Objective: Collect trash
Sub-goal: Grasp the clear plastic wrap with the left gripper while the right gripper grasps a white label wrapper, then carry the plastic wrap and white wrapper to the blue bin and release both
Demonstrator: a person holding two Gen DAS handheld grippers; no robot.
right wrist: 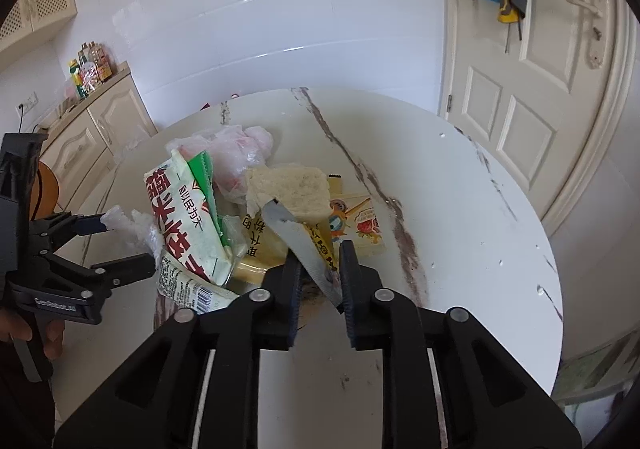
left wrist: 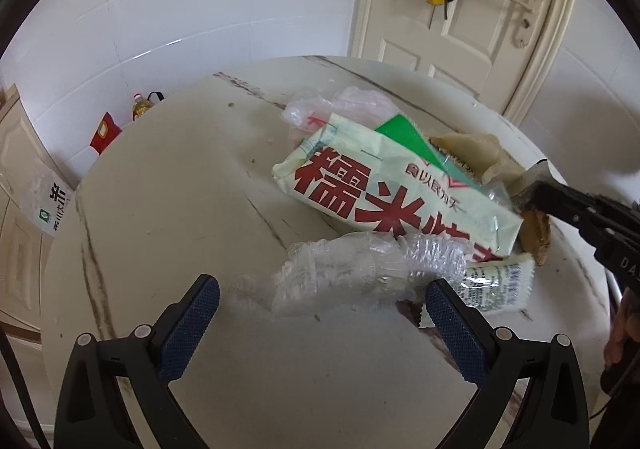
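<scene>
The left gripper (left wrist: 322,301) is positioned low over the round marble-pattern table (left wrist: 160,209), fingers spread wide apart with nothing between them; a crumpled clear plastic wrap (left wrist: 360,269) lies just ahead of the blue pads, touching neither as far as can be seen. The right gripper (right wrist: 320,273) has its fingers nearly together, clamped on a grey serrated-edge wrapper strip (right wrist: 298,237) that rises at a tilt between them. The trash pile occupies the table centre. A small printed sachet (left wrist: 498,281) with a barcode lies beside the plastic wrap. Over both rests a large pale-green bag (left wrist: 384,189) bearing large red Chinese characters, "糯米" legible, with smaller text "食以民为天". A green packet (left wrist: 408,137) protrudes from behind it. A yellow wrapper (right wrist: 356,225) with cartoon print lies near the right gripper, partly covered by a beige crumpled paper (right wrist: 292,185). A pinkish thin plastic bag (right wrist: 236,153) lies at the far side of the pile. Beyond the table stand a white tiled wall (left wrist: 240,9), a cream door (right wrist: 540,89) with hanging cloths, and a cabinet (right wrist: 92,137) carrying bottles.
</scene>
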